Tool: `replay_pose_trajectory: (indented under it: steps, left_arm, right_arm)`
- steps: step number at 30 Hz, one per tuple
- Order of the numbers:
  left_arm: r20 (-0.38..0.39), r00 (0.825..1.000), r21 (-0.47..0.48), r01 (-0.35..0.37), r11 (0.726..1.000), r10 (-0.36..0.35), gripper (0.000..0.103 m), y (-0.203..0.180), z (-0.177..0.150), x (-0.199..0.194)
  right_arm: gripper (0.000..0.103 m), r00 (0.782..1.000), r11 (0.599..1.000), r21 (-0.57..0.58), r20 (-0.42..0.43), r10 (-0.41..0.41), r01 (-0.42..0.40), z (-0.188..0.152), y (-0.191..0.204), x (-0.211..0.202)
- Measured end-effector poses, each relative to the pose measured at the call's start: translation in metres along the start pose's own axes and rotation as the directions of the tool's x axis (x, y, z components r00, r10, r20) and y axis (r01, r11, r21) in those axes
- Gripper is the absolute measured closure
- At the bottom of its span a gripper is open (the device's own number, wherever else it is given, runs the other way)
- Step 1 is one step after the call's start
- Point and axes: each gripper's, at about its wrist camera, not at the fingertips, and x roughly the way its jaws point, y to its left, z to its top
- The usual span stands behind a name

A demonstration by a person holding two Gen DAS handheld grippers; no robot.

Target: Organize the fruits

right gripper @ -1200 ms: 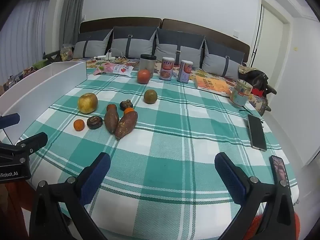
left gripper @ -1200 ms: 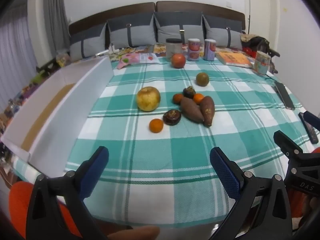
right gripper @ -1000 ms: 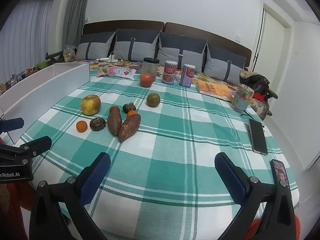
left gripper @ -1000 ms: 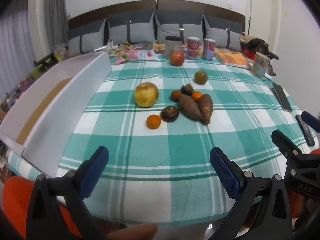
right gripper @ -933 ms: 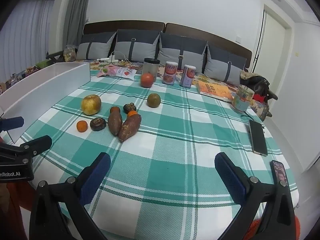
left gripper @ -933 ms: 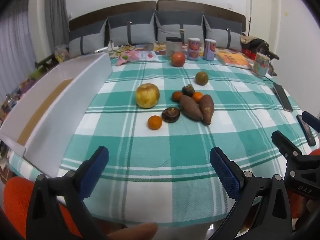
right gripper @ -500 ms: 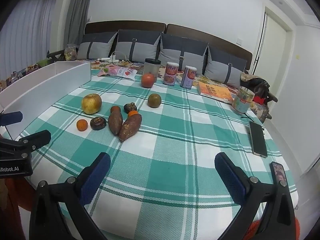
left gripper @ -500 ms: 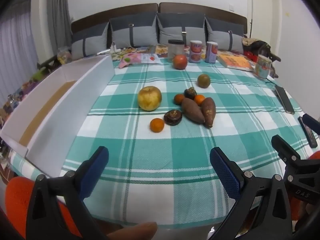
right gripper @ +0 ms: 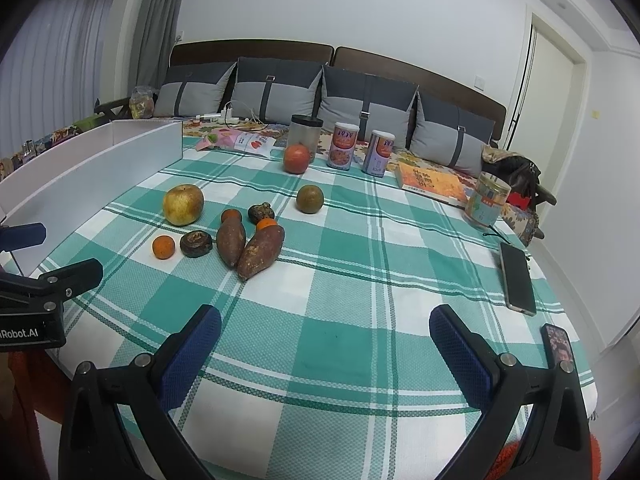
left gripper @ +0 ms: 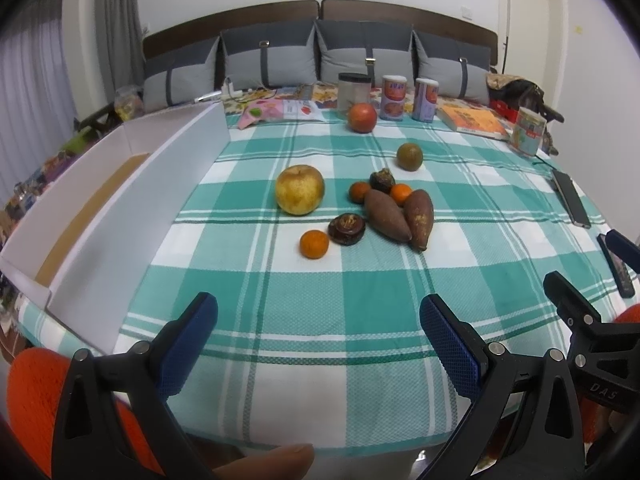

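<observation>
Fruits [left gripper: 300, 195] lie on tablecloth [left gripper: 320, 312]; both grippers gape empty.

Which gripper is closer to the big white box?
The left gripper. The white box runs along the table's left edge, just ahead and left of it. The right gripper sits further right, with the left gripper between it and the box.

Left tool [left gripper: 318, 330], jaws apart and empty, above the near edge of a checked tabletop [left gripper: 320, 320]. Mid-table: apple [left gripper: 299, 195], tangerine [left gripper: 314, 244], two sweet potatoes [left gripper: 402, 218] touching. White box [left gripper: 132, 208] at left; right tool [left gripper: 588, 304] at right.
</observation>
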Motion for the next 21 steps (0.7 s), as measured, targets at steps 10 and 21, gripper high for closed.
replay_pose_trajectory:
  steps: [10, 21]
  left_arm:
    - [-0.007, 1.0, 0.0, 0.002, 1.0, -0.002, 0.001, 0.001, -0.0011, 0.0029]
    - [-0.011, 1.0, -0.001, 0.002, 1.0, -0.002, 0.001, 0.0013, -0.0016, 0.0053]
  right_arm:
    - [0.0, 1.0, 1.0, 0.002, -0.007, 0.004, -0.004, -0.0014, 0.0024, 0.0031]
    - [0.0, 1.0, 1.0, 0.001, -0.014, 0.01, -0.01, -0.0029, 0.0031, 0.0064]
